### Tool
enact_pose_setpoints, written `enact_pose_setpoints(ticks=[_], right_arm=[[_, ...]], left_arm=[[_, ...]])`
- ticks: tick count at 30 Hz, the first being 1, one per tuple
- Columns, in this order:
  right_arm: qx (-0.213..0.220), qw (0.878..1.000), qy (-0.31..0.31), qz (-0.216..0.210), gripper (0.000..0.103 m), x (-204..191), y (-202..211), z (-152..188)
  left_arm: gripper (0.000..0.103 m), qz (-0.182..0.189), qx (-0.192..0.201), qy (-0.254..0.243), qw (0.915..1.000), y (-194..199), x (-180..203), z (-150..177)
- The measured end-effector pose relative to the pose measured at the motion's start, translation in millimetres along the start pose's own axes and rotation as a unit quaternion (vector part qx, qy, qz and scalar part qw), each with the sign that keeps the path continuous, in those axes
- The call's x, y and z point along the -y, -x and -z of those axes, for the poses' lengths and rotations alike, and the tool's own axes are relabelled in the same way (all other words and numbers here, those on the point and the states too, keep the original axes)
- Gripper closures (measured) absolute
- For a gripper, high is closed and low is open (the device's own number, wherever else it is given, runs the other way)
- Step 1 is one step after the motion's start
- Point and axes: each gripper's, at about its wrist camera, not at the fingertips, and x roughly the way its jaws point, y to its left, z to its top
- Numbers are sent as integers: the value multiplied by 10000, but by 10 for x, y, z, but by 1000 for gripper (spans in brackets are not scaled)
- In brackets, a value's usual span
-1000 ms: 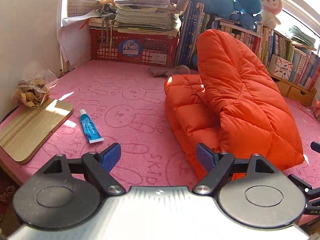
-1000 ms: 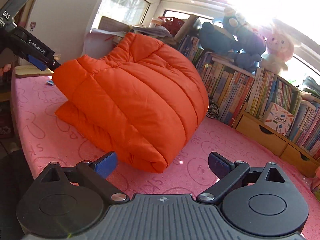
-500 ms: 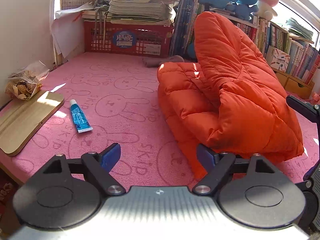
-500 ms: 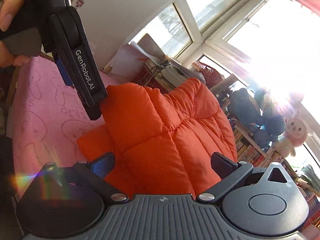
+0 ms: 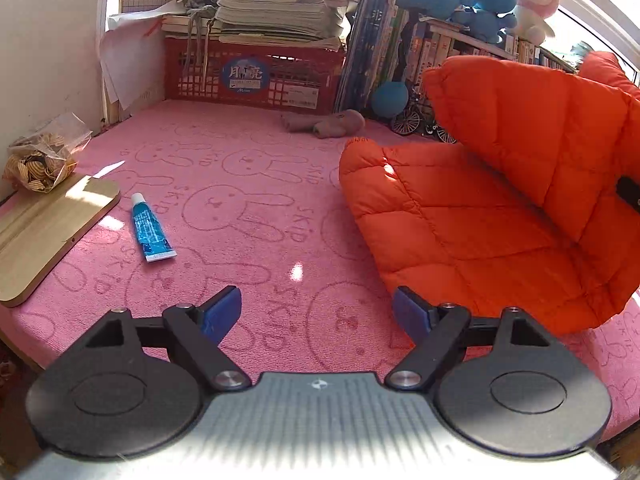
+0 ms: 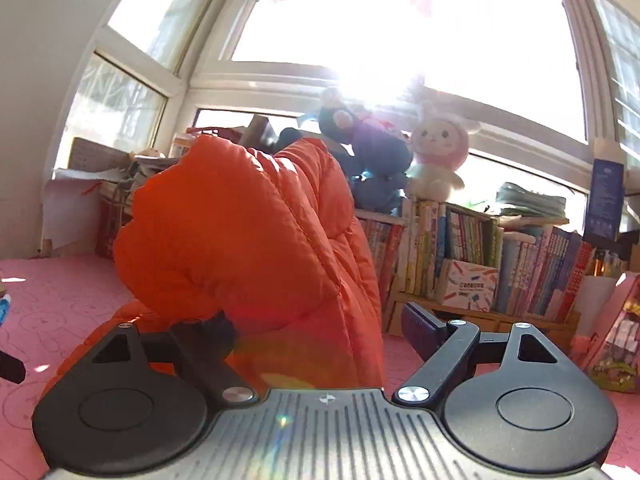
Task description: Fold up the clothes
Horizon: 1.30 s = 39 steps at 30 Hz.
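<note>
My left gripper (image 5: 316, 312) is spread over bare pink rug (image 5: 248, 184), the orange puffer jacket (image 5: 480, 216) just right, a blue tube (image 5: 150, 234) well left, while my right gripper (image 6: 316, 330) is closing with the jacket's lifted fold between its jaws.

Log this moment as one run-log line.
task: fold clothes | jacket: half raised on mat | left gripper: open, empty | right gripper: jaws closing around jacket fold
</note>
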Motion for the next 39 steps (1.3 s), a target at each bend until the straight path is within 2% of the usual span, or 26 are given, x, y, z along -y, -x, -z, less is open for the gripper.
enact_pose_setpoints(ticks=[3, 5, 8, 10, 14, 16, 19, 20, 22, 23, 24, 26, 27, 28, 31, 34, 38, 39], right_arm=[[-501, 9887, -1229, 695, 23, 719, -86, 74], [-832, 9778, -1594, 1074, 25, 1075, -92, 183], [-1176, 9697, -1628, 1389, 25, 1341, -103, 337], [-1333, 9683, -1620, 1353, 25, 1413, -125, 404], [-1244, 9714, -1538, 1315, 25, 1420, -99, 412], [-1032, 9754, -1349, 1402, 20, 1427, -61, 357], [-791, 9851, -1072, 1092, 4, 1585, -148, 190], [-836, 9857, -1191, 852, 3, 1698, -236, 160], [-976, 9828, -1538, 309, 0, 1952, -437, 114], [-1321, 9736, -1857, -153, 0, 2109, -610, 139], [-1741, 9573, -2209, -670, 1, 2276, -804, 177], [-2280, 9371, -2430, -1040, 31, 2392, -969, 256], [-2416, 9379, -2282, -993, 52, 2386, -960, 278], [-2480, 9406, -2106, -969, 56, 2370, -885, 293], [-2645, 9461, -1654, -876, 64, 2344, -618, 349], [-2884, 9435, -1518, -596, 64, 2400, -398, 467], [-2770, 9549, -1042, -228, 63, 2303, -241, 410], [-2732, 9575, -915, -135, 58, 2275, -203, 392]], left_arm=[[19, 135, 44, -27, 9999, -32, 81, -26], [19, 298, 125, -65, 9995, -28, 161, -51], [19, 466, 228, -261, 9983, -29, 311, -71], [18, 478, 236, -398, 9978, -56, 389, -66], [18, 398, 190, -512, 9977, -133, 451, -51], [18, 438, 209, -484, 9976, -162, 439, -77], [18, 526, 122, -349, 9979, -287, 419, -120], [18, 550, 90, -294, 9980, -337, 417, -129], [18, 622, 9, -146, 9980, -461, 410, -151], [18, 657, -13, -85, 9978, -511, 409, -167], [18, 691, -35, -23, 9976, -560, 409, -184], [18, 685, -57, 42, 9976, -645, 413, -228], [18, 655, -54, 45, 9978, -681, 417, -256], [18, 618, -26, 0, 9981, -707, 431, -289], [18, 485, 84, -189, 9986, -738, 509, -365], [18, 187, 369, -496, 9979, -700, 648, -425], [18, -147, 792, -794, 9936, -526, 830, -424], [18, -189, 891, -861, 9921, -472, 881, -414]])
